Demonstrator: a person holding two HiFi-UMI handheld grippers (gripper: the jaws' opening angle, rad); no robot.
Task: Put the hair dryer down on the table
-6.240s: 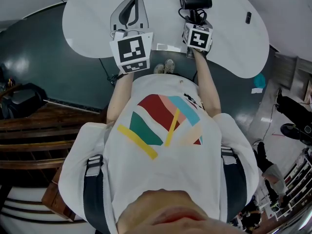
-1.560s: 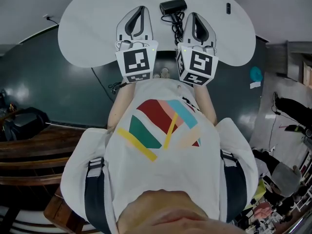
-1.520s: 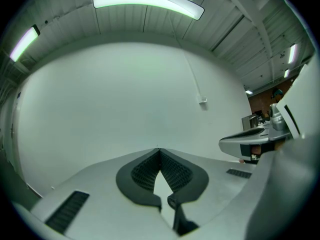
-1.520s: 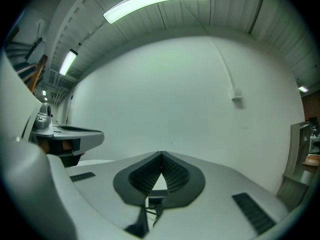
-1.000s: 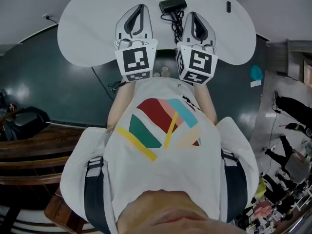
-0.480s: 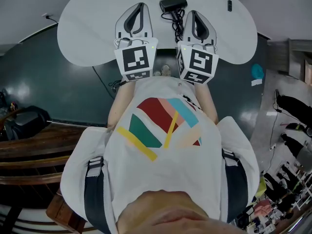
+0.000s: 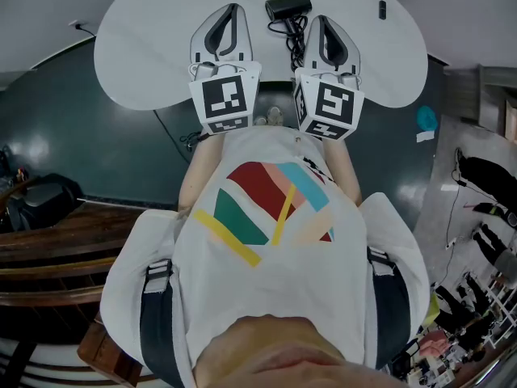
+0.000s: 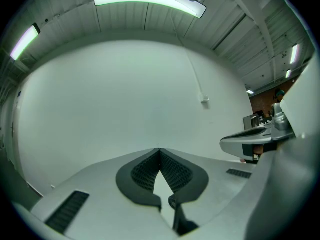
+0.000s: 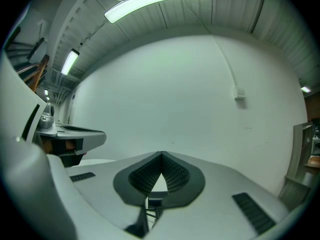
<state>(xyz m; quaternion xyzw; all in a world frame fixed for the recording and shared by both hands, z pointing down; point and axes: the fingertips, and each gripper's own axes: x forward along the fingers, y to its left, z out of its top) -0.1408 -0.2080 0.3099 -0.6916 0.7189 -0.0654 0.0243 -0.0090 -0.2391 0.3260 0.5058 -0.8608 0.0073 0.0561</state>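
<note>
The black hair dryer (image 7: 287,7) lies on the white round table (image 7: 153,47) near its far edge, and its cord (image 7: 292,40) runs back between the two grippers. My left gripper (image 7: 232,11) rests on the table to the left of the dryer, shut and empty. My right gripper (image 7: 320,23) rests just right of the cord, also shut with nothing in it. In the left gripper view the pads (image 8: 150,171) meet at the tip. The right gripper view shows its pads (image 9: 172,174) meeting the same way.
A small dark object (image 7: 382,9) lies on the table at the far right. The table edge runs close in front of the person's body, with dark floor and a cable (image 7: 187,140) below. A white wall with a socket (image 9: 240,95) faces both grippers.
In the oldest frame the right gripper held the hair dryer upright. Now the dryer lies on the table, apart from both grippers. Over the last second nothing has moved.
</note>
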